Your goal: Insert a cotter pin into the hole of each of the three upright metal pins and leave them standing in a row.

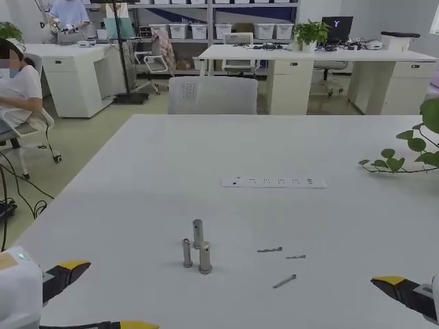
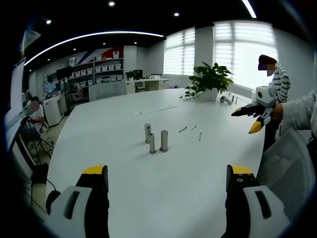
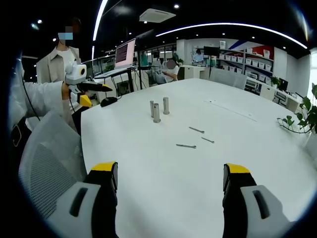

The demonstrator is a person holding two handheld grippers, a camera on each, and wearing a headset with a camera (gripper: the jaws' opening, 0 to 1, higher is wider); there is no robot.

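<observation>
Three upright metal pins [image 1: 197, 233] [image 2: 152, 143] [image 3: 156, 112] stand in a tight cluster on the white table [image 1: 137, 178], not in a row. Three thin cotter pins [image 1: 284, 281] [image 2: 183, 129] [image 3: 185, 146] lie loose on the table to their right. My left gripper [image 1: 103, 296] [image 2: 167, 173] is open at the near left edge, well short of the pins and holding nothing. Just as bare, my right gripper [image 1: 401, 291] [image 3: 170, 171] is open at the near right, apart from the cotter pins. Each gripper also appears in the other's view, held in a hand off the table edge.
A white power strip [image 1: 274, 182] lies across the table's middle. A trailing green plant [image 1: 411, 147] reaches in from the right edge. A grey chair [image 1: 212, 94] stands at the far edge. People sit and stand at desks around the room.
</observation>
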